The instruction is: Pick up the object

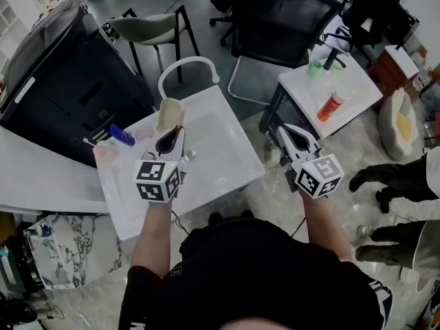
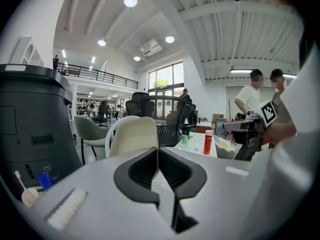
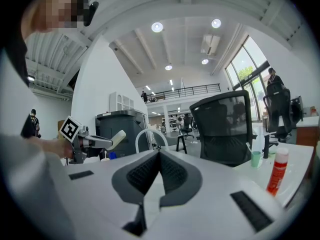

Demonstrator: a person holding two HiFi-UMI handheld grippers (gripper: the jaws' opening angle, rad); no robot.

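Overall, cream-coloured, round-topped object (image 2: 134,136)

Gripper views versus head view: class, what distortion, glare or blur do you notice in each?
Left gripper view: strong fisheye bending, black corners, ceiling lamp flaring, foreground blurred. Right gripper view: same bending, mosaic patch top left. Head view: milder distortion, even light on the white table.

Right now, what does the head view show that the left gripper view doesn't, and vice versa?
Head view only: the marker cube on the left tool, and the person's left forearm. Left gripper view only: ceiling lights and a balcony railing. Both: the cream object clamped in the left tool, the orange bottle, the right tool.
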